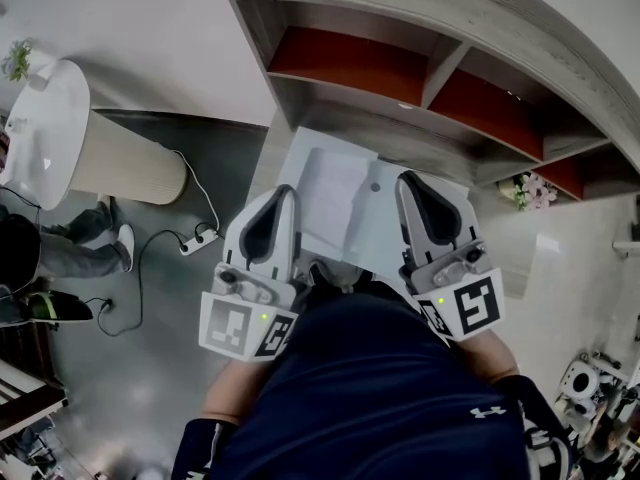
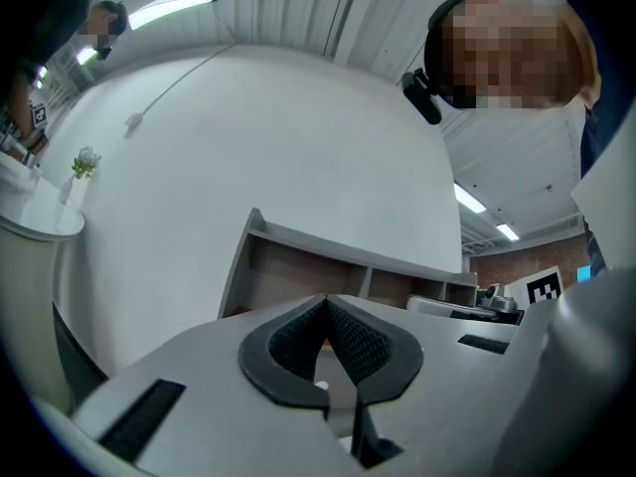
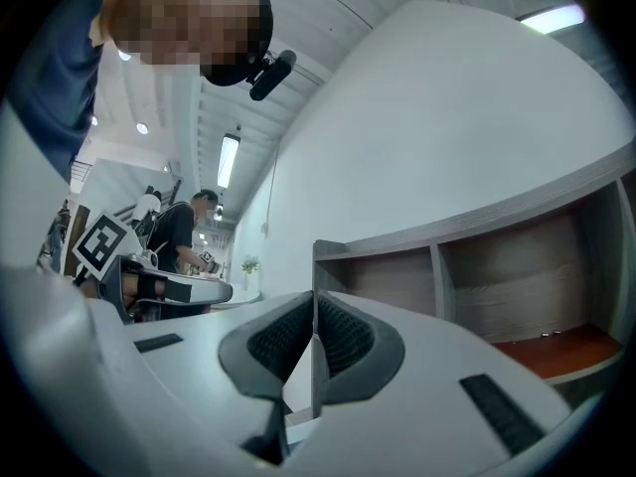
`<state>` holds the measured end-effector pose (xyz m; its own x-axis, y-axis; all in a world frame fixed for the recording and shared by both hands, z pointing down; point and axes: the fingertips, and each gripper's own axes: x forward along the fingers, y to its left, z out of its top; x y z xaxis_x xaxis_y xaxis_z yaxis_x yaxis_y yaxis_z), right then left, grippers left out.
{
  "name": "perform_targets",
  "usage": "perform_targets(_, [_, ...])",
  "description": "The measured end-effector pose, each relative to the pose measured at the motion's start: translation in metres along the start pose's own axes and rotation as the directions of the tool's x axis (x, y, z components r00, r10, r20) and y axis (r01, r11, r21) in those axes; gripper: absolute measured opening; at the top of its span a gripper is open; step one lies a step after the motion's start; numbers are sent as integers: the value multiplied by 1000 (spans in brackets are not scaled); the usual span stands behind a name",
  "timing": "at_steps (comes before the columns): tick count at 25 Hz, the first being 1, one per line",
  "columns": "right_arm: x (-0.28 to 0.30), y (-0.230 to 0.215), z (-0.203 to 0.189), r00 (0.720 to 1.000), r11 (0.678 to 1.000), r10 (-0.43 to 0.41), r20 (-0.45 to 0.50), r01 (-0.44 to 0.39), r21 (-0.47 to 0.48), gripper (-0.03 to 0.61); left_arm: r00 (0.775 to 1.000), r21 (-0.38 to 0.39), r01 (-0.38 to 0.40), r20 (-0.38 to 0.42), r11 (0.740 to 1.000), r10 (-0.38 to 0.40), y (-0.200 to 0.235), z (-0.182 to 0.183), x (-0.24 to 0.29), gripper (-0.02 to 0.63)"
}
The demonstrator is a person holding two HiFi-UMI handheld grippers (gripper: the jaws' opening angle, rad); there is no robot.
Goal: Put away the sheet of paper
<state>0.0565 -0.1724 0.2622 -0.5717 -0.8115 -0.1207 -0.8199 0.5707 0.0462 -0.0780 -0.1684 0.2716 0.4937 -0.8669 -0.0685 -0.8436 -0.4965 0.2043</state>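
As left tongs (image 1: 287, 192) and right tongs (image 1: 406, 180) clamped the white paper sheet (image 1: 345, 203) by its edges (opposite sides), a grey wooden shelf (image 1: 447, 66) gaped beyond.

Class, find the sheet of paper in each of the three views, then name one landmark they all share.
Head view: the sheet of paper at centre, stretched between left gripper and right gripper.
Left gripper view: barely seen, a pale sliver low between the shut jaws.
Right gripper view: edge-on, a thin upright strip between the shut jaws.
Shared landmark: the wooden shelf beyond it.
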Motion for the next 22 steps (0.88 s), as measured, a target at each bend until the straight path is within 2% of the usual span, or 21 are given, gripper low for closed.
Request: perform_targets(22, [3, 0, -16, 999, 999, -1, -38, 2, 47, 21, 999, -35, -18, -31, 999, 17, 10, -16, -7, 16])
